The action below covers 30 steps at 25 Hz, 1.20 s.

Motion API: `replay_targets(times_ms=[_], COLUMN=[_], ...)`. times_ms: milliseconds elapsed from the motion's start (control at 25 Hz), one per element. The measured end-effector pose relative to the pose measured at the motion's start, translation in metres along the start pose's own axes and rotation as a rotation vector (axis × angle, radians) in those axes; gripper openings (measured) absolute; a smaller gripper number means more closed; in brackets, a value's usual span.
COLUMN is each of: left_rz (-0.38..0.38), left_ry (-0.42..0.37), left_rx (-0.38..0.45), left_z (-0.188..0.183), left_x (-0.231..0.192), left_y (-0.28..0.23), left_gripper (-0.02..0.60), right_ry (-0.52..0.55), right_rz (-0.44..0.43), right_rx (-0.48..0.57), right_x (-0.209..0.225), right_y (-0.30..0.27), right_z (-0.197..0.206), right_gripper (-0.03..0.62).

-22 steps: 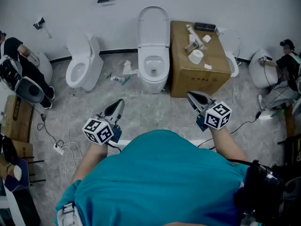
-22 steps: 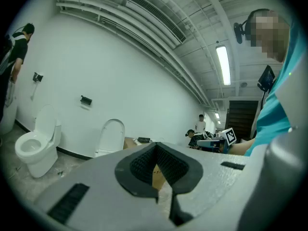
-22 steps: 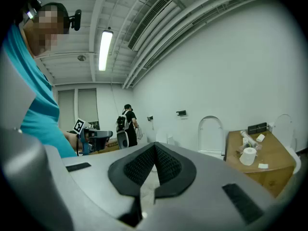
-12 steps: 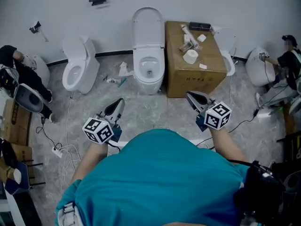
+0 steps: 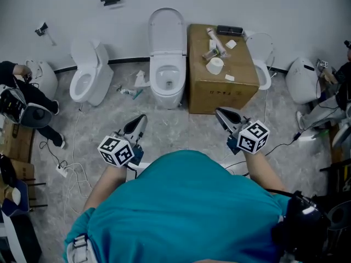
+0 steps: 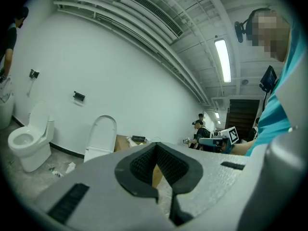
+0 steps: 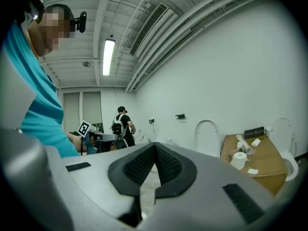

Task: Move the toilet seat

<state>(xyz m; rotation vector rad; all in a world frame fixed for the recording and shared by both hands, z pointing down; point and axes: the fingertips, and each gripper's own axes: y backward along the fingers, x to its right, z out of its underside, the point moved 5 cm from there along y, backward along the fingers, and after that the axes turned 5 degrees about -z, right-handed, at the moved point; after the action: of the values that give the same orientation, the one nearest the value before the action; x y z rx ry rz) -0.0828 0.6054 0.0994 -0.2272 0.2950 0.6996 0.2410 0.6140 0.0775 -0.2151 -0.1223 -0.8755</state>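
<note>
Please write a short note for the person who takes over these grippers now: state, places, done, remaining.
Left gripper: shut, empty.
Right gripper: shut, empty.
The toilet stands ahead at the wall, its lid raised, a cardboard box beside it.
Done: nothing; neither gripper is near the toilet.
Left: step closer, take the seat, which seems to lie on the bowl, and move it.

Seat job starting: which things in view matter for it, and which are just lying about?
For the job:
middle toilet, raised lid
left gripper, fingers shut, empty
right gripper, fingers shut, empty

Lying about:
cardboard box
paper roll on the box
left toilet
floor litter
power strip
</note>
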Motion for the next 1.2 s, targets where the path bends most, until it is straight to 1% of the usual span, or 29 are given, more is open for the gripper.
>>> replay_targets(times_ms=[160, 280, 400, 560, 760, 920, 1040, 1200], left_rz=[-0.022, -0.048, -0.077, -0.107, -0.085, -0.04, 0.004, 0.068], left_ry=[0.01, 0.018, 0.027, 0.051, 0.076, 0.074, 0.077, 0.039], left_rx=[-0.019, -0.035, -0.044, -0.035, -0.029, -0.031, -0.052, -0.066], left_z=[0.014, 0.023, 0.028, 0.028, 0.024, 0.011, -0.013, -0.057], left_x=[0.027, 0.034, 0.028, 0.0, -0.056, -0.129, -0.193, -0.262], left_y=[-0.011, -0.012, -0.009, -0.009, -0.02, -0.039, -0.055, -0.074], left_gripper=[0.003, 0.003, 0.003, 0.003, 0.003, 0.003, 0.003, 0.003], right_ry=[-0.014, -0.03, -0.039, -0.039, -0.028, -0.009, -0.013, -0.022], right_rz=[-0.026, -0.054, -0.083, -0.108, -0.101, -0.065, -0.031, 0.024], right_rx=[-0.004, -0.007, -0.015, -0.03, -0.056, -0.063, -0.052, -0.031], right_x=[0.018, 0.027, 0.031, 0.035, 0.044, 0.055, 0.06, 0.072], right_y=[0.018, 0.019, 0.008, -0.021, -0.078, -0.148, -0.209, -0.279], right_z=[0.006, 0.012, 0.016, 0.018, 0.015, 0.005, -0.01, -0.034], right_gripper=[0.0, 0.0, 0.0, 0.0, 0.0, 0.0, 0.0, 0.0])
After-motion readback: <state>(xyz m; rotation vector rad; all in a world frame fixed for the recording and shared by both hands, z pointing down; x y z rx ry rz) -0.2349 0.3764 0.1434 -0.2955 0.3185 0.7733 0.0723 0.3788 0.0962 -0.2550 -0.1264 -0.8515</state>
